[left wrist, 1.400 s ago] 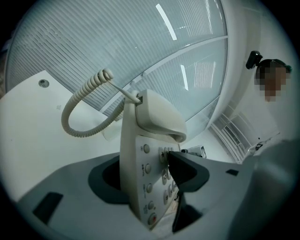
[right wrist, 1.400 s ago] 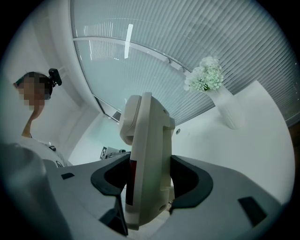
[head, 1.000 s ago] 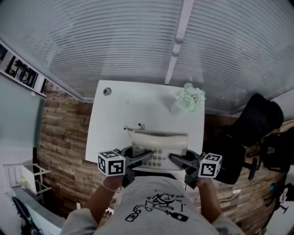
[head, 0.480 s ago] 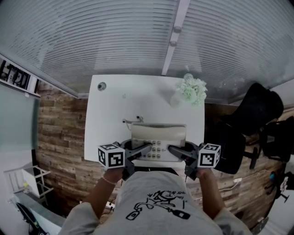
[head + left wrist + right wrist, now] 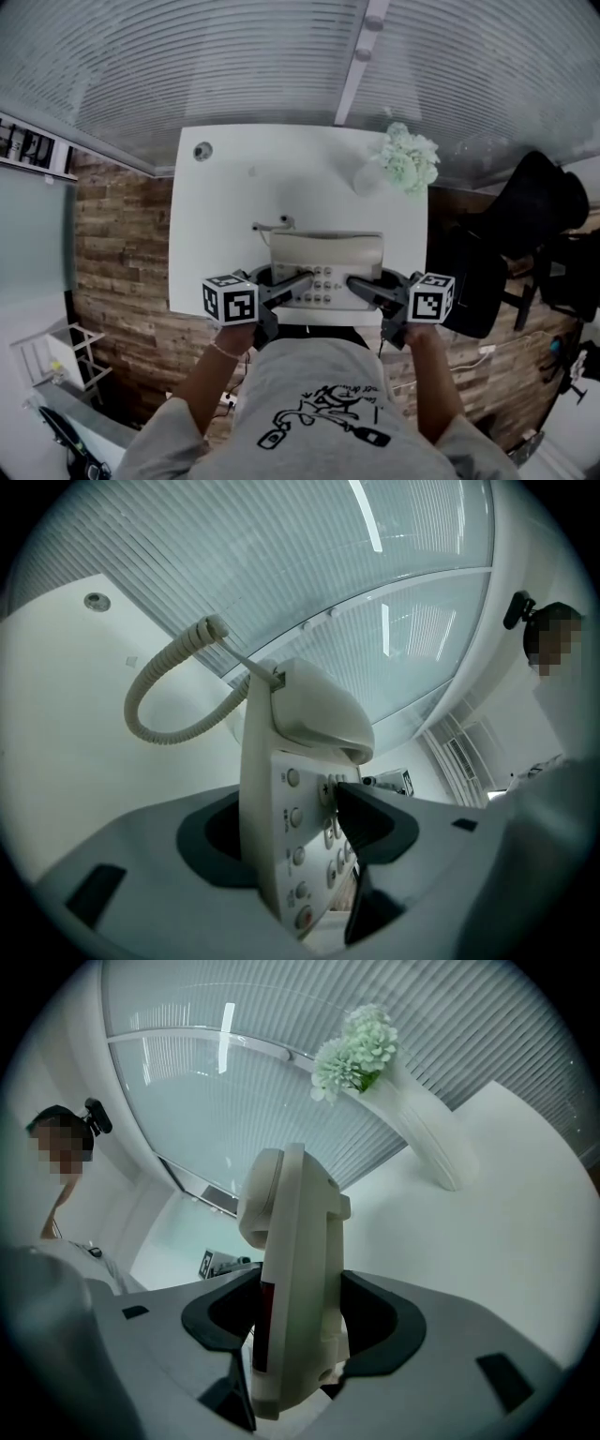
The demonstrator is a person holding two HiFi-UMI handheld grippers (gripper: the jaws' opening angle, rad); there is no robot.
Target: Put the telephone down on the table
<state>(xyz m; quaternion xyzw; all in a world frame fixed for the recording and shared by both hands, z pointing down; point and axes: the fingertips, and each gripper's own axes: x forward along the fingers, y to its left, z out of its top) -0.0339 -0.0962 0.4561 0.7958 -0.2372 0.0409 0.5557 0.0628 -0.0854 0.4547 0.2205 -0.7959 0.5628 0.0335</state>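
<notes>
Setting the telephone down well is judged to need both ends kept level and lowered together, so the base is landed flat and wholly inside the near edge of the table. The left gripper is clamped on the keypad end and the right gripper on the opposite end, jaws part-spread by the body's thickness. The telephone is held over that near edge; contact cannot be told.

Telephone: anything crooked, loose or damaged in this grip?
Nothing stands out. The telephone is held square to the table between the left gripper and right gripper, each shut on one side, handset seated on top. Its coiled cord loops out at the left rear, untangled. The flower vase stands at the far corner.
</notes>
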